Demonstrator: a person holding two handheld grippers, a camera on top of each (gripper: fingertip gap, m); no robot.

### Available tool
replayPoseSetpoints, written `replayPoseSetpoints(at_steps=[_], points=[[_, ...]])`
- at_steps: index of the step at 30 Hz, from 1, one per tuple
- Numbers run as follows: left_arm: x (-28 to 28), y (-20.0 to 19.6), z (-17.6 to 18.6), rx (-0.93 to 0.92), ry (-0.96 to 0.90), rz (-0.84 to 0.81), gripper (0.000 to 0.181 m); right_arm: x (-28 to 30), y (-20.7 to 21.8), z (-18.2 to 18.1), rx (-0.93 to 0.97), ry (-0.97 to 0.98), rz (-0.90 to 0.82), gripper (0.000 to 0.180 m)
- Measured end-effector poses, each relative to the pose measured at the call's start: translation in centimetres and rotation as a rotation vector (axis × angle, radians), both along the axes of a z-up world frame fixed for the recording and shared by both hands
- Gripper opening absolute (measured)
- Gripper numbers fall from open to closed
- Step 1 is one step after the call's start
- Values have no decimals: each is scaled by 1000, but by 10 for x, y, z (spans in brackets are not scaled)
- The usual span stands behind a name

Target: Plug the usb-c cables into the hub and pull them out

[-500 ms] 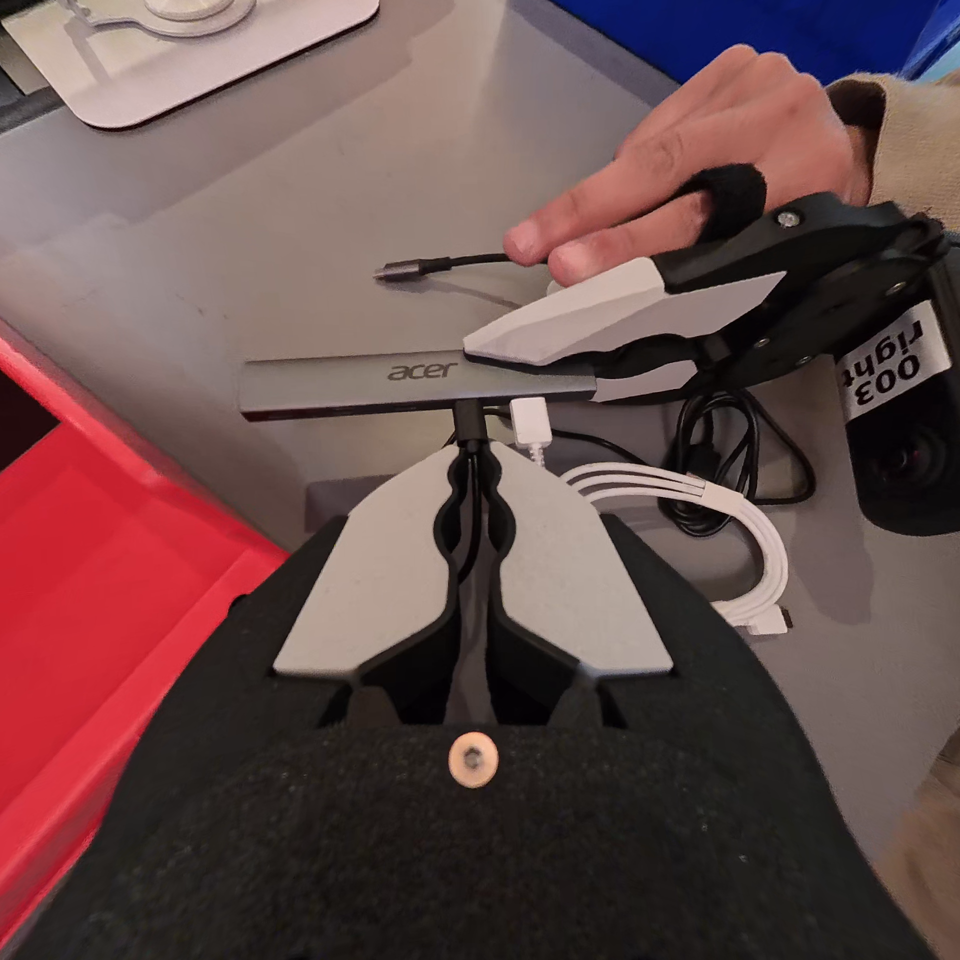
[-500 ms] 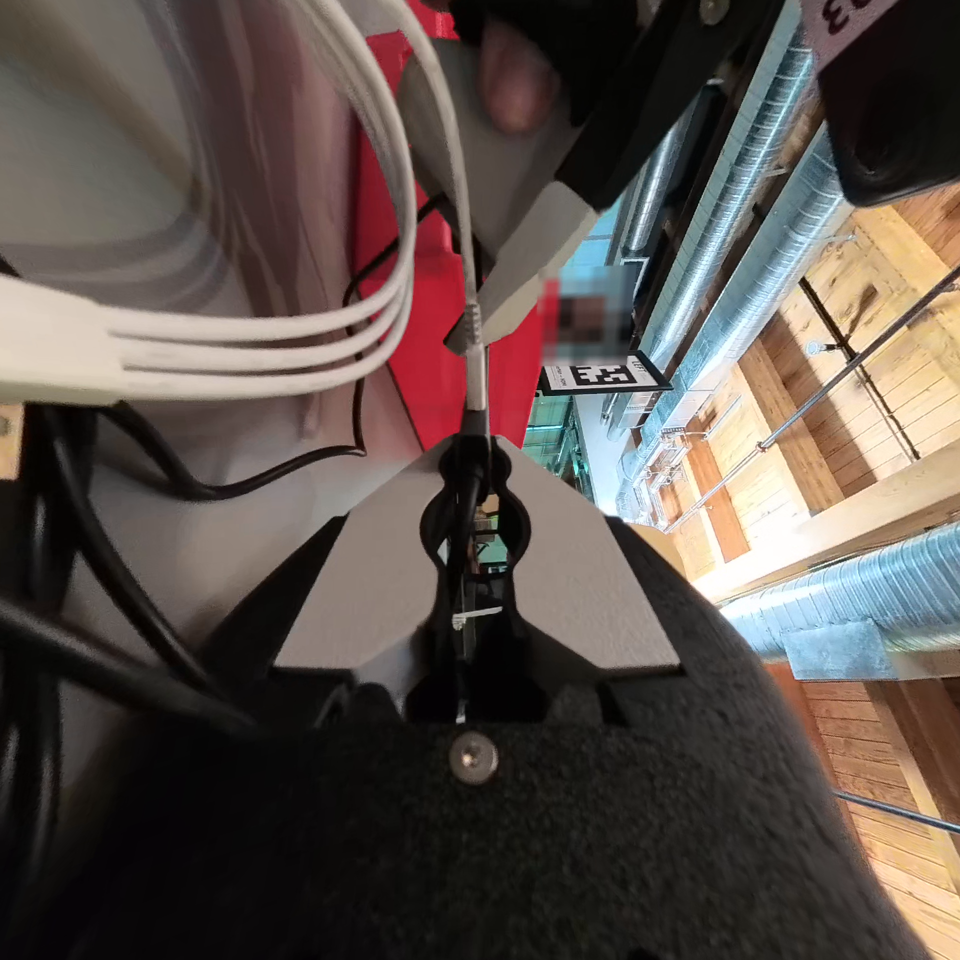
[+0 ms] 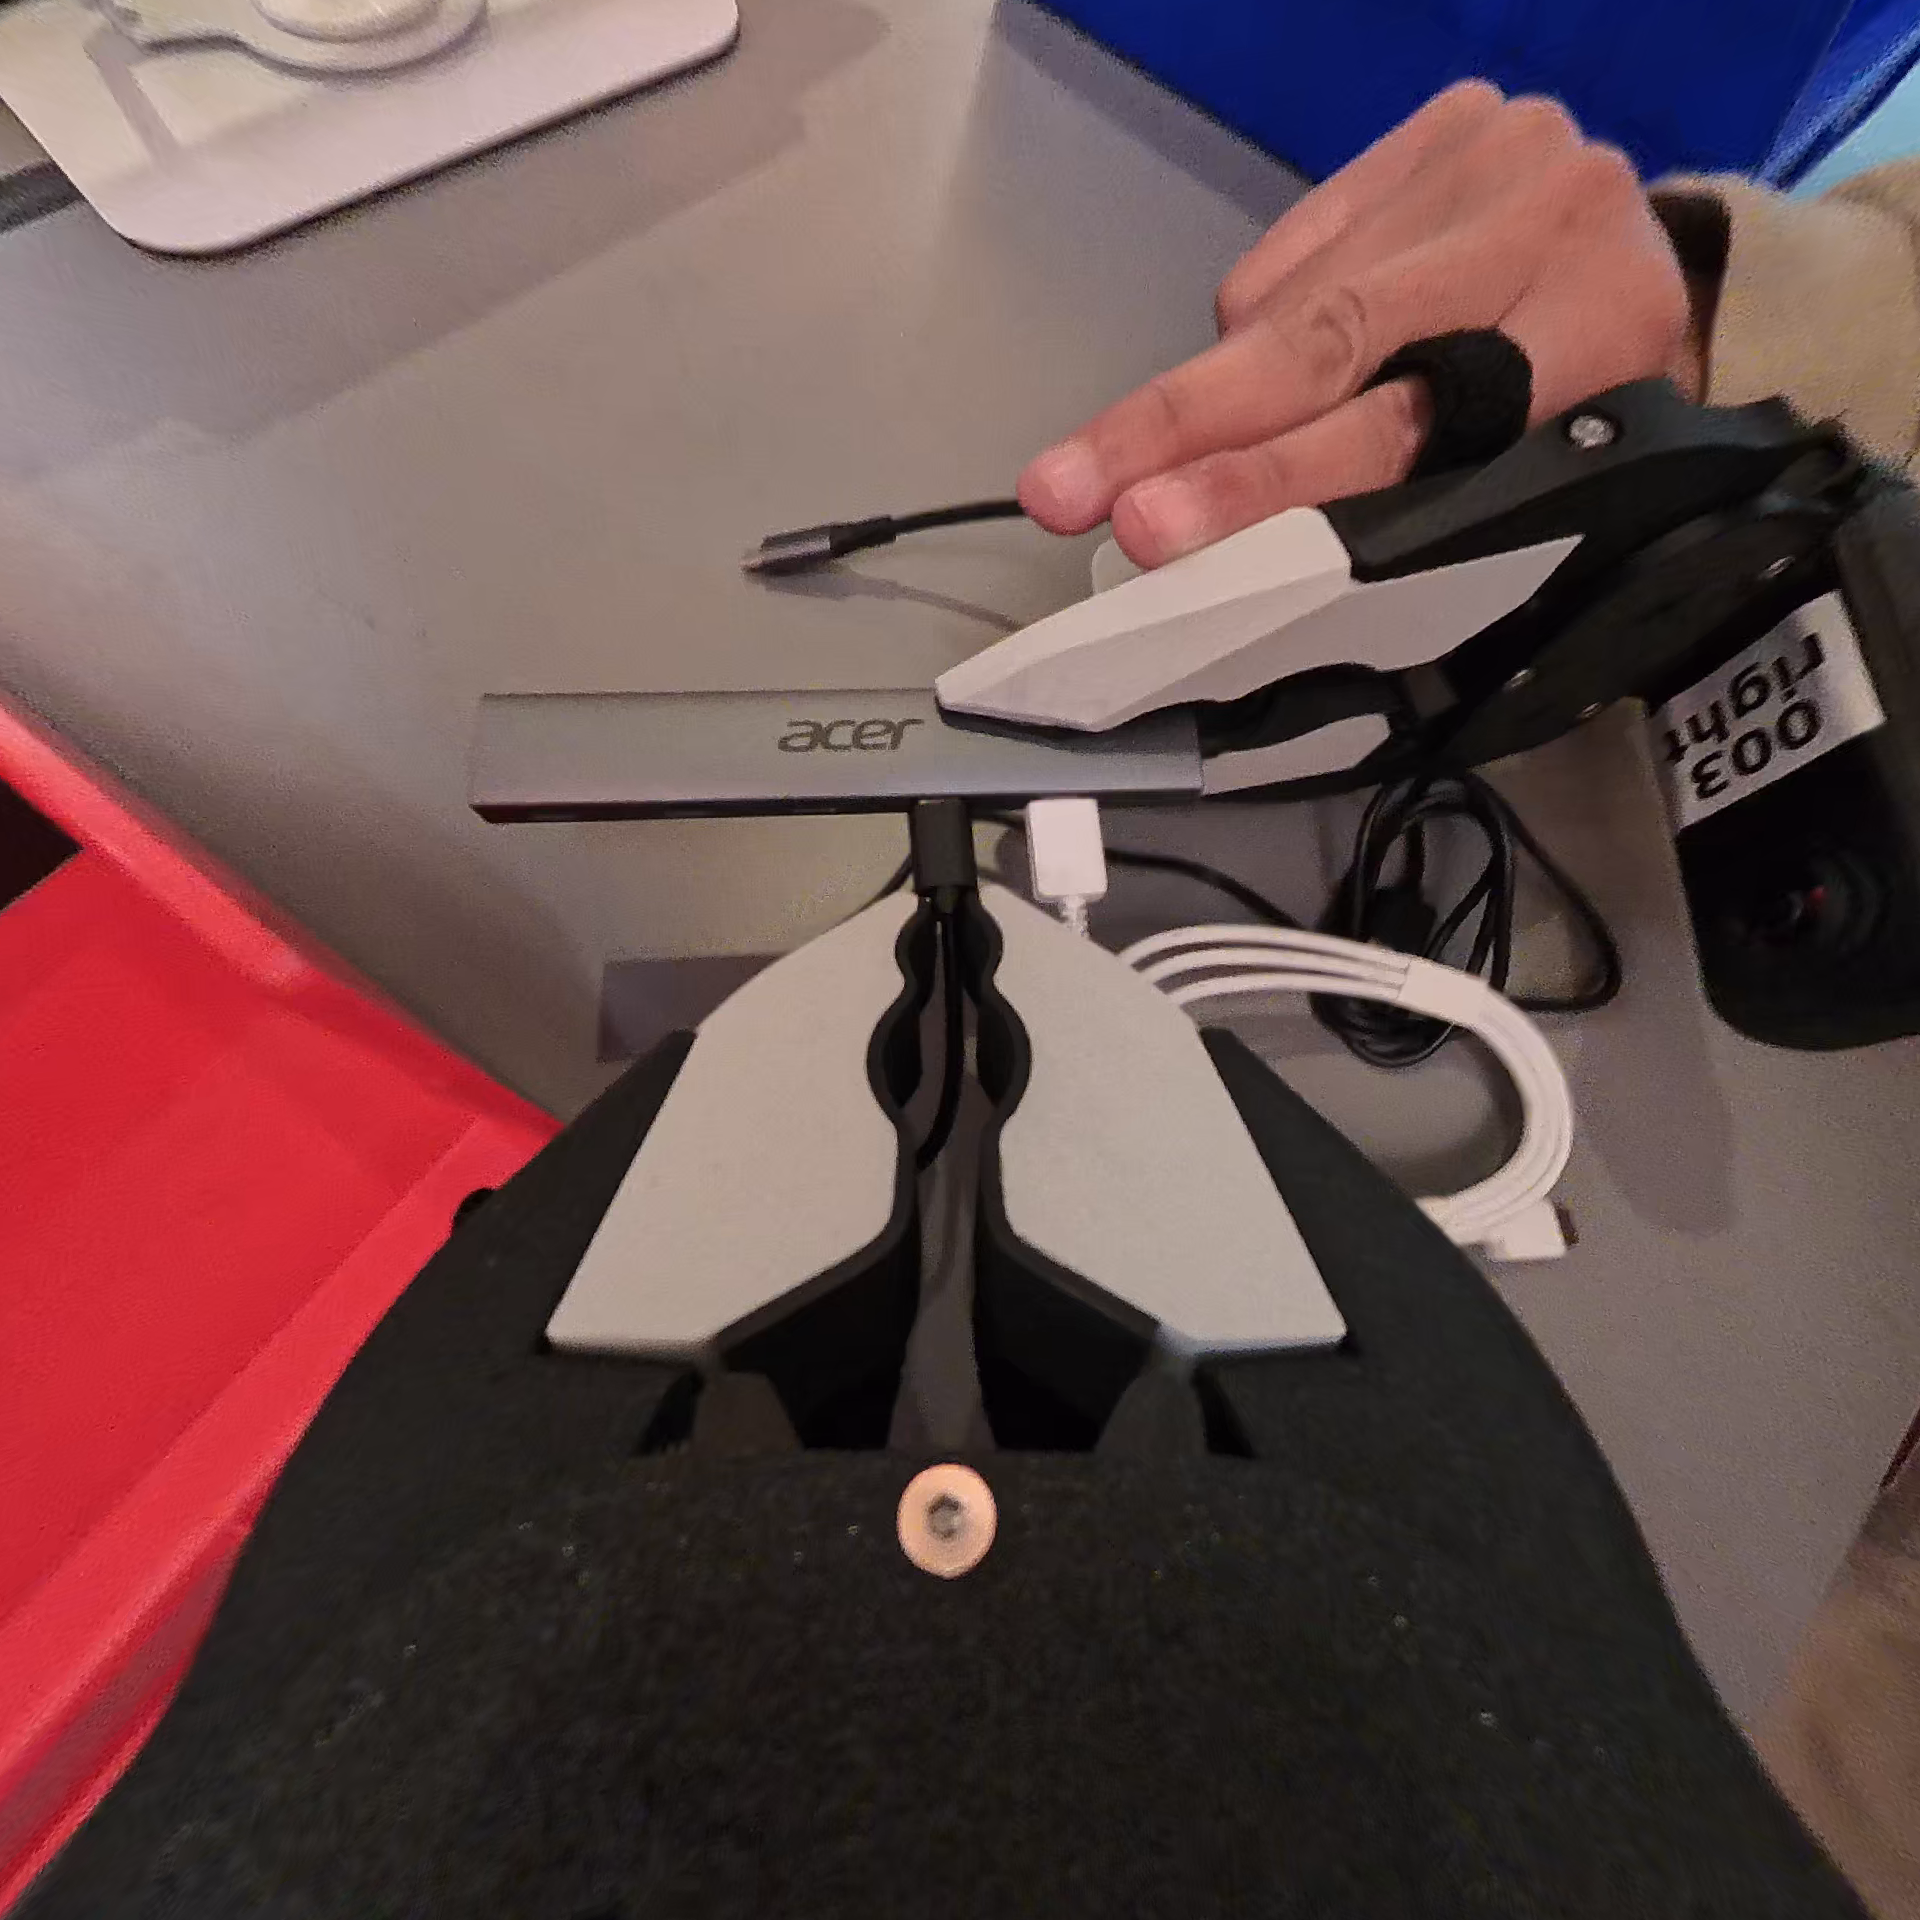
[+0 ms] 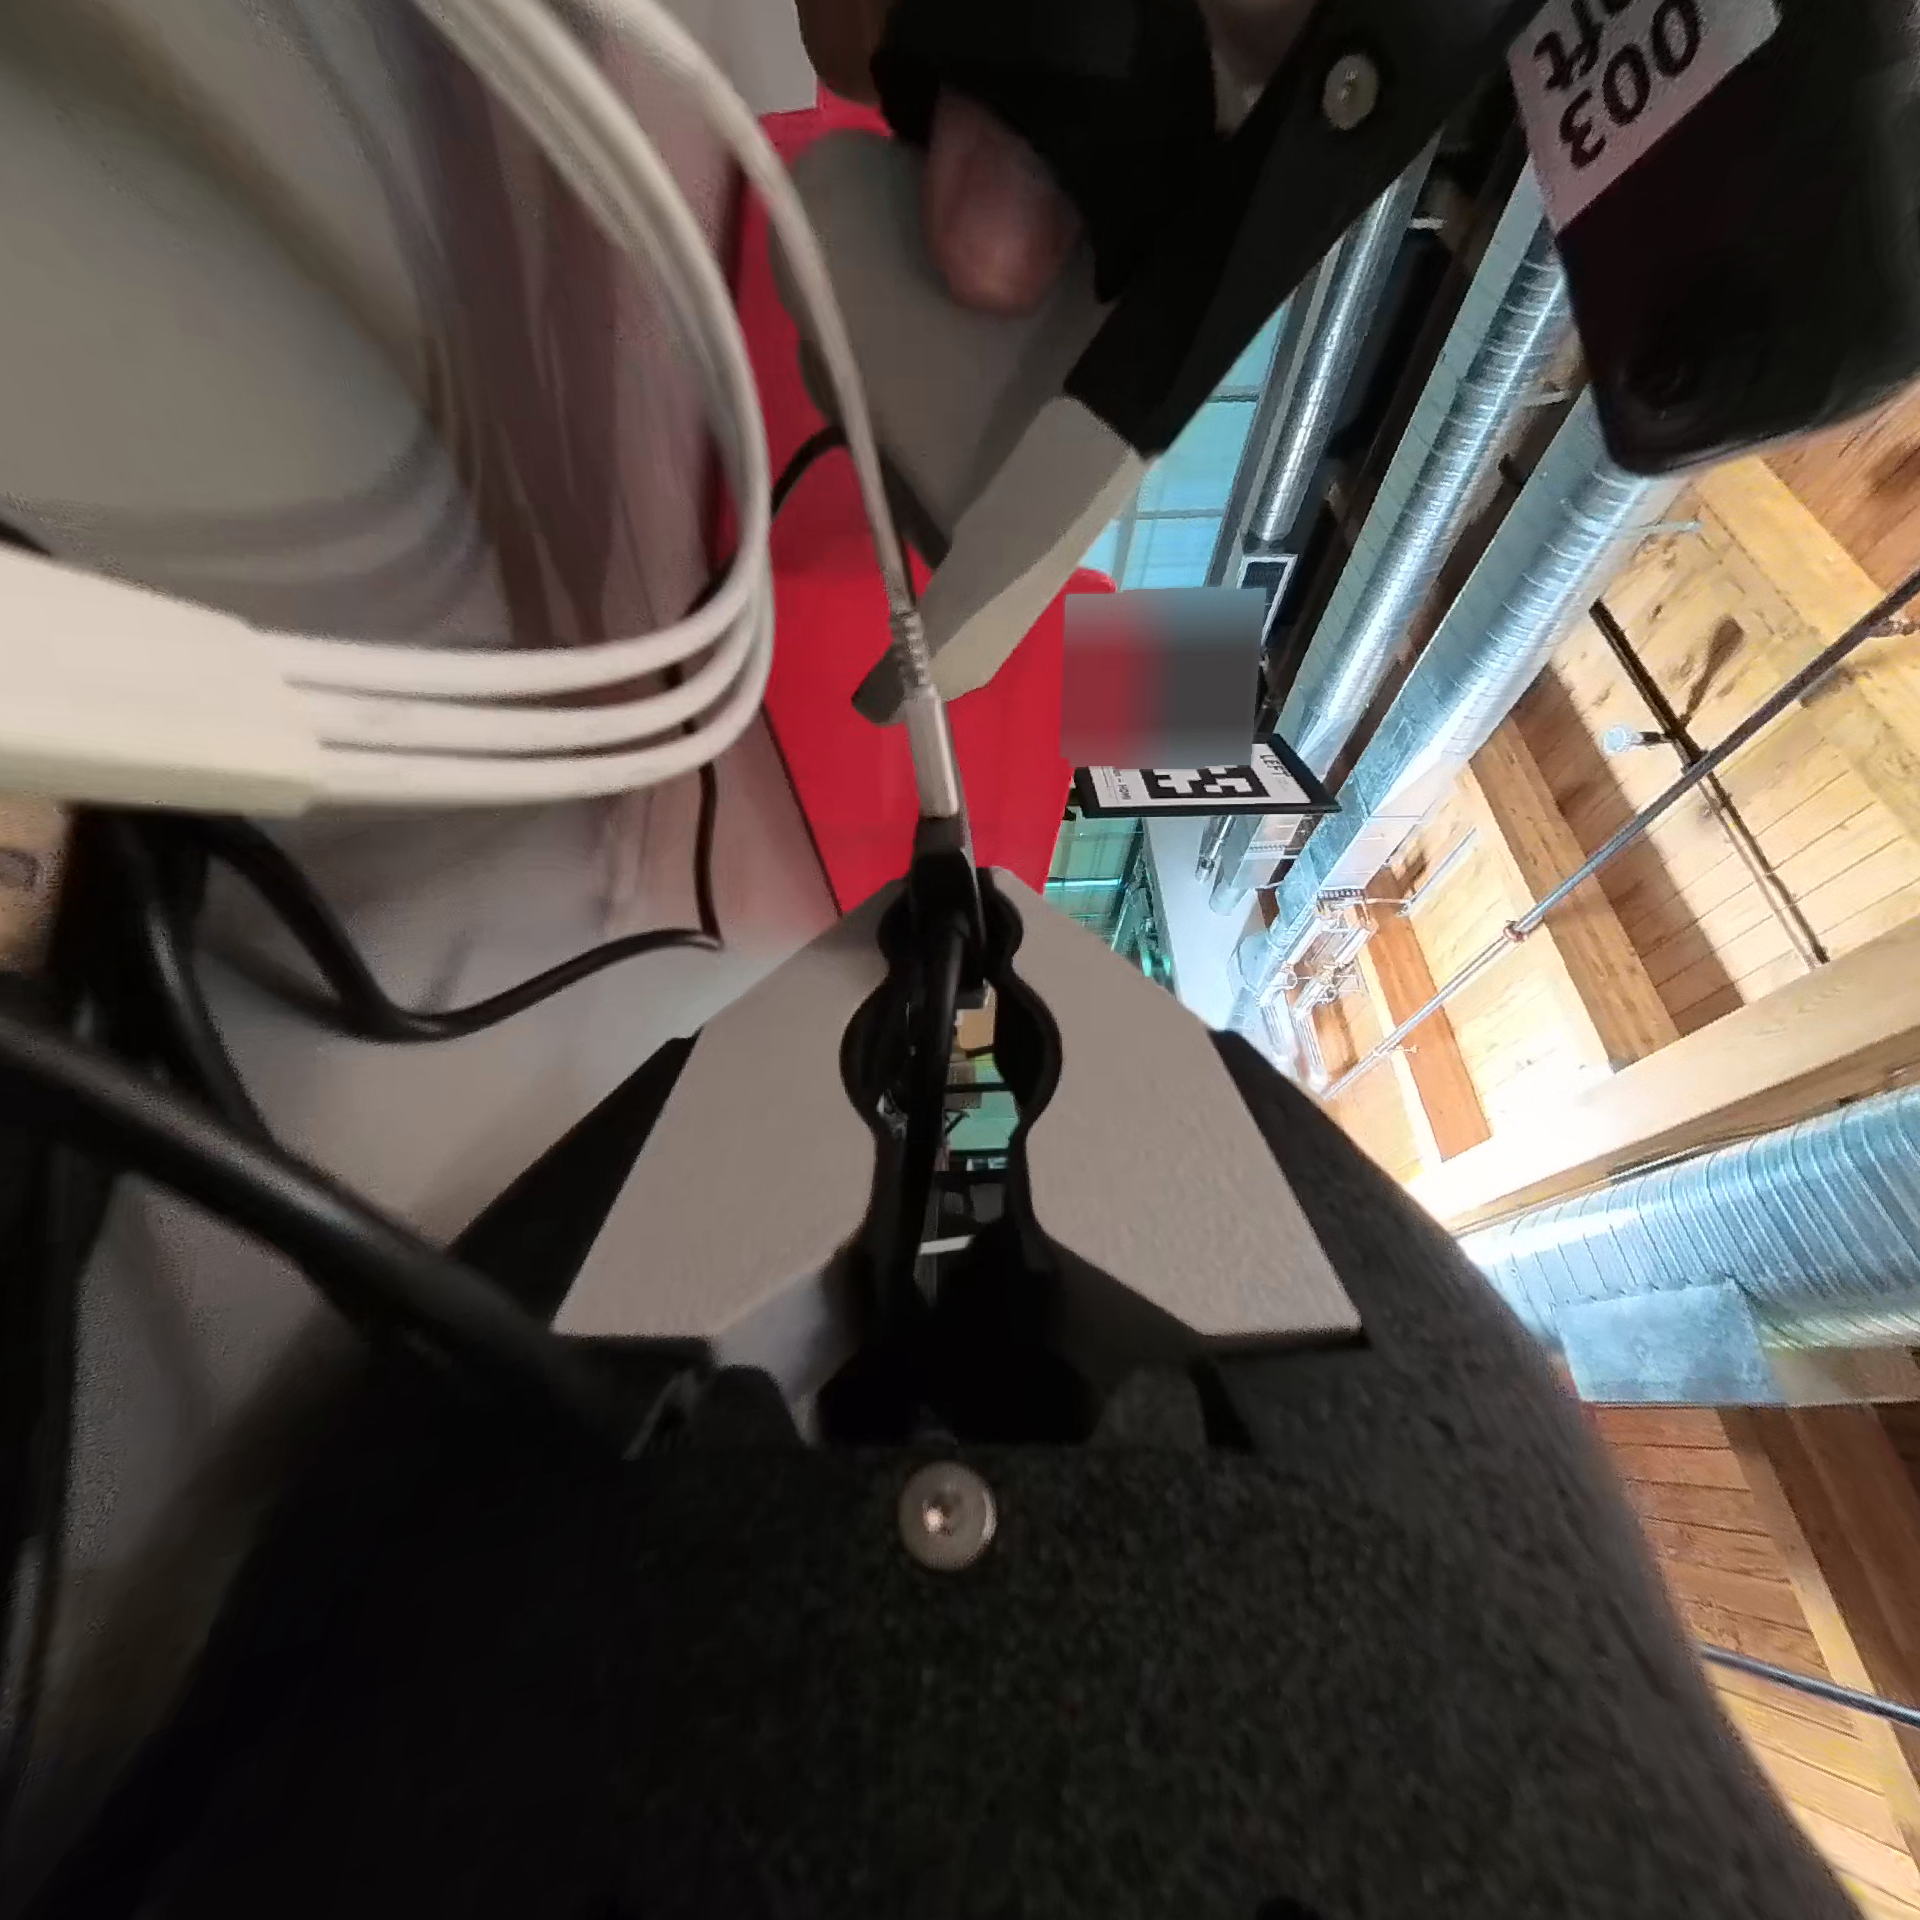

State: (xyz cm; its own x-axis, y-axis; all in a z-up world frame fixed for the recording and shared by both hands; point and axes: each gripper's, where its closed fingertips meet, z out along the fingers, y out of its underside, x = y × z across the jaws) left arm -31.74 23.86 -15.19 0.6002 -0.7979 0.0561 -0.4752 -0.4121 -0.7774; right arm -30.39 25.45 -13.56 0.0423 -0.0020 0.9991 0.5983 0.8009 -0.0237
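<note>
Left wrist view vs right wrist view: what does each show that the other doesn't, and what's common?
Left wrist view only: the grey hub from above, right gripper shut on its end, black plug and white plug at its edge, a loose black connector beyond.
Right wrist view only: ceiling ducts and wooden beams.
Both: white multi-cable, left gripper shut on the black cable, red bin.

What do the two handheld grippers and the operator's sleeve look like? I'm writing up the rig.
Each gripper, left and right, has pale grey wedge-shaped fingers on a black textured body. The right carries a white label and a black finger strap. The sleeve is beige.
</note>
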Motion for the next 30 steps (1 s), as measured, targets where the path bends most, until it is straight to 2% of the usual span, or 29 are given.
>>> replayPoseSetpoints(at_steps=[1, 3, 6, 9, 11, 14, 16, 19, 23, 26, 30], points=[[1, 2, 5, 7, -28, 10, 4, 1, 2, 2, 11, 7, -1, 8], [2, 4, 20, -2, -123, 57, 16, 3, 6, 9, -9, 56, -17, 8], [-13, 0, 59, -5, -274, 163, 34, 18, 27, 22, -161, 120, -118, 8], [-49, -20, 83, 87, -347, 267, 34, 41, 48, 49, -365, 218, -237, 8], [-68, -38, 74, 105, -356, 311, 33, 55, 56, 75, -542, 298, -287, 8], [-80, -60, 38, 65, -350, 329, 30, 75, 65, 130, -721, 381, -350, 8], [-78, -67, 19, -18, -319, 313, 30, 100, 77, 176, -717, 399, -438, 8], [-73, -68, 21, -14, -306, 280, 30, 148, 98, 247, -651, 432, -563, 8], [-70, -75, 19, -36, -299, 258, 30, 225, 119, 319, -586, 466, -710, 8], [-67, -77, 21, -27, -299, 249, 30, 281, 125, 346, -595, 481, -817, 8], [-63, -78, 15, -55, -289, 237, 30, 343, 124, 363, -657, 556, -884, 9]])
